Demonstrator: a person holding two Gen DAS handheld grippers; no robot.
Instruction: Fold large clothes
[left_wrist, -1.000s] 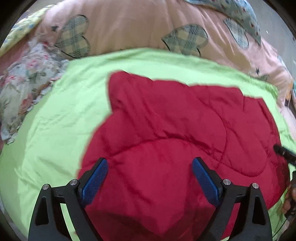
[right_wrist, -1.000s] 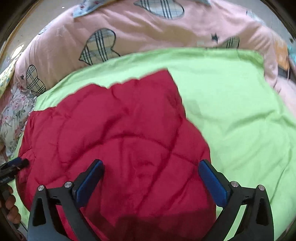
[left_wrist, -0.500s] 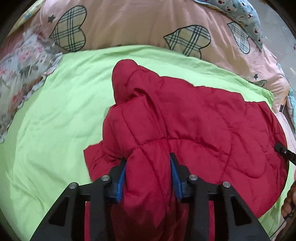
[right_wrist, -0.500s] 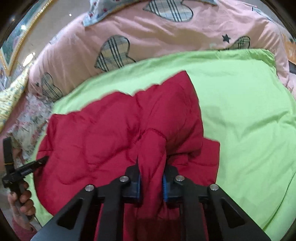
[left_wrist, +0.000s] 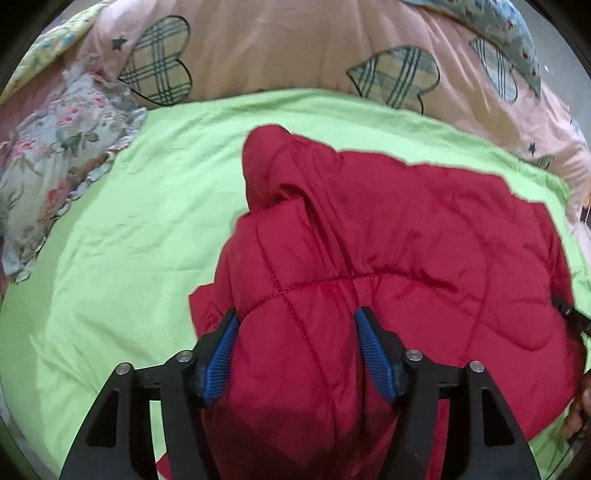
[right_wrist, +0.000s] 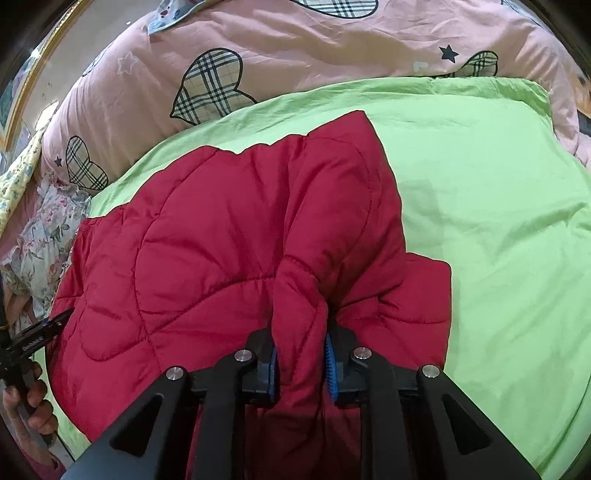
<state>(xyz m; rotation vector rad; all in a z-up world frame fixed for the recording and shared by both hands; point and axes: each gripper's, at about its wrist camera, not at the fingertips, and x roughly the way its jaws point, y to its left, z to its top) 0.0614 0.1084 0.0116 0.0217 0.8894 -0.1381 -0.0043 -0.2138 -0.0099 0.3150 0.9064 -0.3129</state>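
A red quilted puffer jacket (left_wrist: 406, 240) lies on a light green sheet (left_wrist: 129, 240); it also shows in the right wrist view (right_wrist: 221, 240). My left gripper (left_wrist: 295, 350) has its blue pads on both sides of a thick bunch of the jacket's left near part, jaws partly apart around the padding. My right gripper (right_wrist: 300, 358) is shut tight on a raised fold of the jacket's right near part. Both bunches are lifted off the sheet. The far end of the jacket still rests on the sheet.
A pink quilt with plaid hearts (right_wrist: 314, 48) runs along the far side. A floral cushion (left_wrist: 55, 158) lies at the left. The green sheet (right_wrist: 498, 221) spreads to the right of the jacket. The other gripper's tip and the hand (right_wrist: 29, 398) show at the frame edges.
Both grippers went from wide open over the flat jacket to closed on bunches of it and lifted them. Since half a second ago the left jaws stand wider apart.
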